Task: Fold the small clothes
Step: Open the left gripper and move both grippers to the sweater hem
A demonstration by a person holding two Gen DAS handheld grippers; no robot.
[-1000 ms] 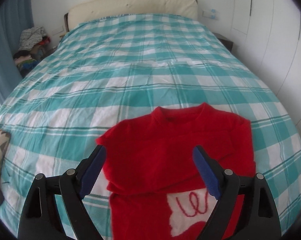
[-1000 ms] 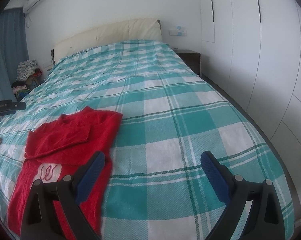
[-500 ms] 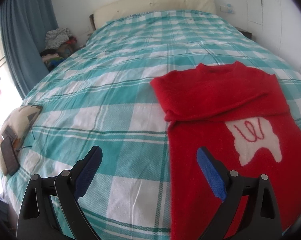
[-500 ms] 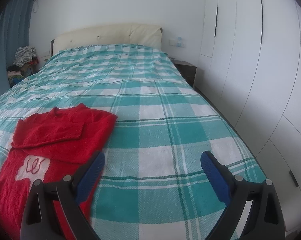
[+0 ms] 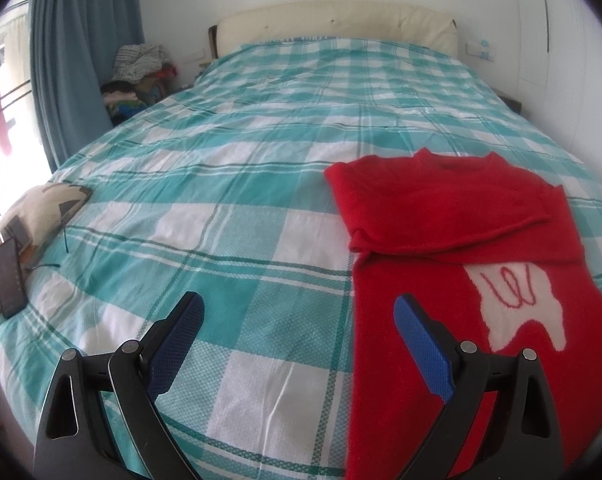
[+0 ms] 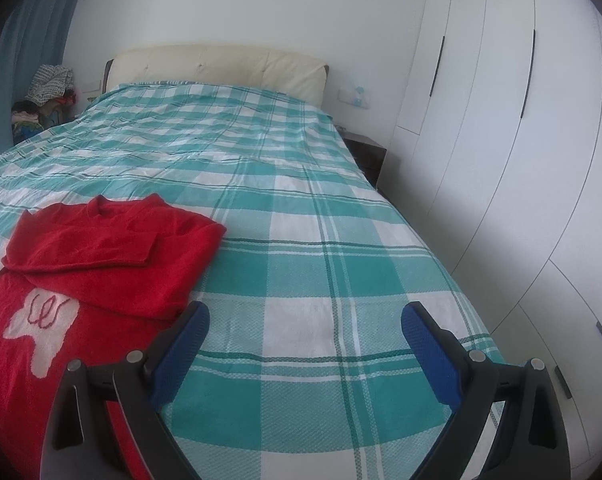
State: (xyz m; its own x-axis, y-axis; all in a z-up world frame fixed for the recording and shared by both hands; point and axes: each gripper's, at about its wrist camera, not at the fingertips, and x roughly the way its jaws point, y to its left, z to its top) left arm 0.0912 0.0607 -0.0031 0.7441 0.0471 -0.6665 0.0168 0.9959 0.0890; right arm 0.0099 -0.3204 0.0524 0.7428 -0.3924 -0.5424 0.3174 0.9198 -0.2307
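Note:
A red sweater (image 5: 453,248) with a white motif lies flat on the teal checked bedspread (image 5: 237,184), both sleeves folded across its chest. In the left wrist view it fills the right side. My left gripper (image 5: 299,312) is open and holds nothing; its right finger hangs over the sweater's left edge and its left finger over bare bedspread. In the right wrist view the sweater (image 6: 101,264) lies at the lower left. My right gripper (image 6: 305,320) is open and empty over the bedspread (image 6: 301,240), its left finger beside the sweater's right edge.
A patterned cushion (image 5: 45,208) with a dark flat device (image 5: 9,276) on it lies at the bed's left edge. A pile of clothes (image 5: 141,68) sits by the blue curtain (image 5: 81,40). White wardrobe doors (image 6: 501,120) and a dark nightstand (image 6: 367,156) flank the right side.
The left gripper has swung left and down: the sweater went from between its fingers to the right side of its view. The right gripper rolled a little; the sweater has not moved.

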